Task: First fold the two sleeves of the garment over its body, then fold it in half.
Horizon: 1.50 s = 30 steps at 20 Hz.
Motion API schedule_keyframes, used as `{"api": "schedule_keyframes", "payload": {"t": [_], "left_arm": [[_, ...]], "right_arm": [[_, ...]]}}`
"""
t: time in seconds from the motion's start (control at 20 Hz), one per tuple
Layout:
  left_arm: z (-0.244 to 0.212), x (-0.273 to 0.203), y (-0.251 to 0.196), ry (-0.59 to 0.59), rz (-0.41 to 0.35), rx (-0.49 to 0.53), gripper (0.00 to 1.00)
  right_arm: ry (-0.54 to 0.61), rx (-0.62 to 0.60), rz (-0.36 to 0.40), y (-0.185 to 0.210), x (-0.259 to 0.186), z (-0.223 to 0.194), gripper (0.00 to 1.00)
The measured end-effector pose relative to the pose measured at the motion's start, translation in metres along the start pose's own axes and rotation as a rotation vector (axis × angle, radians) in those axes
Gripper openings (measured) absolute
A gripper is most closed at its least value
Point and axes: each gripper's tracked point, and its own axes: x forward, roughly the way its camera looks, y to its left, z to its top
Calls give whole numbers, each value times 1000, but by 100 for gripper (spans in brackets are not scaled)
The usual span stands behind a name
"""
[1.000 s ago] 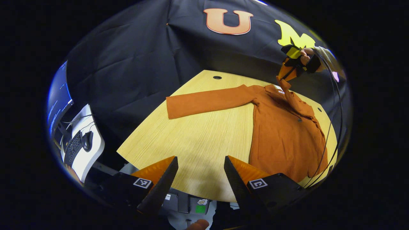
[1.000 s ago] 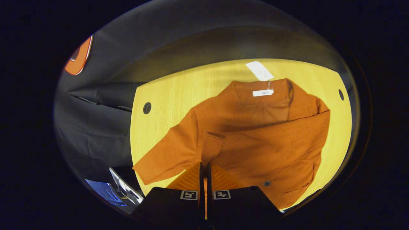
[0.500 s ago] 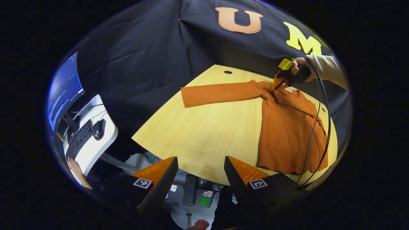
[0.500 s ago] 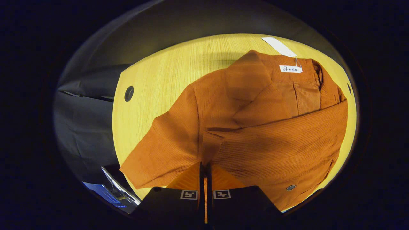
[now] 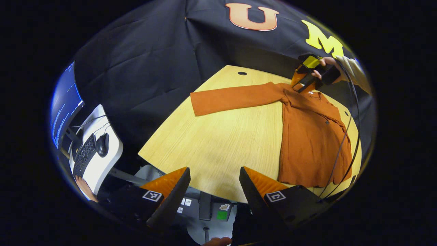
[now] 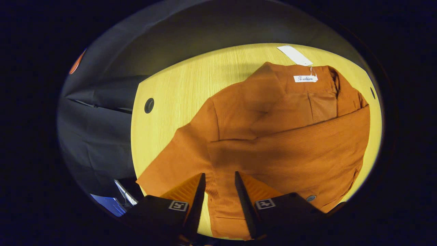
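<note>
Our right gripper [image 6: 218, 191] has its wedge-shaped fingers apart above the ribbed orange garment [image 6: 273, 136], which lies flat on the pale wooden table [image 5: 218, 143]. Our left gripper [image 5: 213, 186] is open too, near the table's edge.

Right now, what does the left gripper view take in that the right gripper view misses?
Left gripper view: a side desk with a black keyboard and mouse, and the outstretched sleeve. Right gripper view: the white neck label and paper tag, close up. Both: the rust-orange garment on the pale wooden table.
</note>
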Motion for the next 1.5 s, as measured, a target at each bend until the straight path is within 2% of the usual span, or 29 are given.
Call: {"api": "schedule_keyframes", "payload": {"t": [0.05, 0.1, 0.15, 0.2, 0.25, 0.3, 0.35, 0.4, 0.55, 0.8, 0.85, 0.9, 1.15, 1.2, 1.3, 1.5], "left_arm": [[9, 8, 1, 16, 2, -17, 85], [19, 17, 3, 31, 2, -39, 95], [30, 26, 6, 40, -3, -69, 100], [41, 34, 8, 51, -4, -97, 94], [53, 44, 14, 65, 9, -116, 94], [63, 53, 22, 81, 23, -132, 94], [73, 63, 29, 98, 32, -153, 100], [79, 74, 36, 126, 44, -180, 94], [96, 112, 56, 221, 55, -285, 94], [129, 161, 75, 364, 37, -327, 94], [132, 166, 74, 401, 33, -326, 100], [136, 172, 73, 433, 24, -323, 95], [147, 200, 71, 509, 37, -279, 94], [148, 204, 71, 518, 36, -277, 94], [149, 211, 68, 528, 23, -280, 94], [144, 220, 68, 570, 34, -264, 94]], "right_arm": [[3, 8, 18, 4, -8, -5, 56], [0, 9, 22, 4, -15, -10, 70], [-13, -10, 18, 2, -20, -13, 78], [-27, -36, 21, 0, -26, -17, 89], [-30, -63, 13, -2, -32, -25, 95], [-25, -88, 12, -4, -38, -34, 95], [-16, -107, 22, -4, -43, -46, 95], [2, -126, 43, -4, -48, -60, 95], [36, -184, 55, -18, -61, -98, 95], [54, -198, 53, -47, -79, -142, 95], [53, -189, 41, -55, -83, -148, 95], [44, -183, 26, -63, -86, -152, 95], [14, -188, 59, -76, -104, -173, 95], [13, -197, 48, -81, -107, -179, 95], [-8, -236, -23, -99, -110, -184, 95], [17, -268, -12, -99, -112, -207, 95]]}}
